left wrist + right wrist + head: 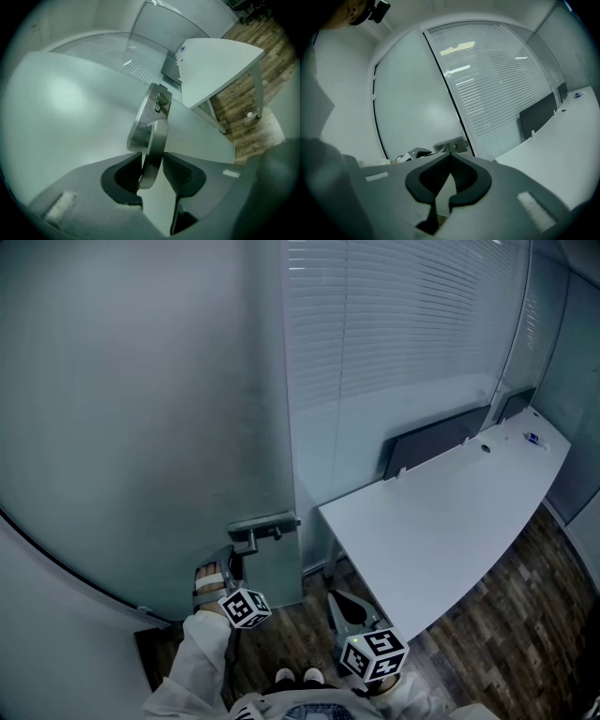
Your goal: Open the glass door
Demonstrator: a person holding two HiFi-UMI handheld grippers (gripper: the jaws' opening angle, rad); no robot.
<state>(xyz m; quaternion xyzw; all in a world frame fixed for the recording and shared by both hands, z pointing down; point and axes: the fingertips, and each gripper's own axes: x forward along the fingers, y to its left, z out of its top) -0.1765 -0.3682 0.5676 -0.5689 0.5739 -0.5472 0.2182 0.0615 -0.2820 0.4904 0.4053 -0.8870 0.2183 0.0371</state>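
The frosted glass door fills the left of the head view, with a metal lock plate at its right edge. The steel lever handle runs down from the plate. My left gripper is shut on the handle's free end, a pad pressing each side. From above, the left gripper sits just under the plate, rolled to one side. My right gripper hangs lower right, away from the door, and the right gripper is shut on nothing. The door handle shows far ahead in the right gripper view.
A long white desk stands right of the door, its near corner close to my right gripper. Behind it are a dark panel and a glass wall with blinds. Wooden floor lies below. The person's shoes are at the bottom.
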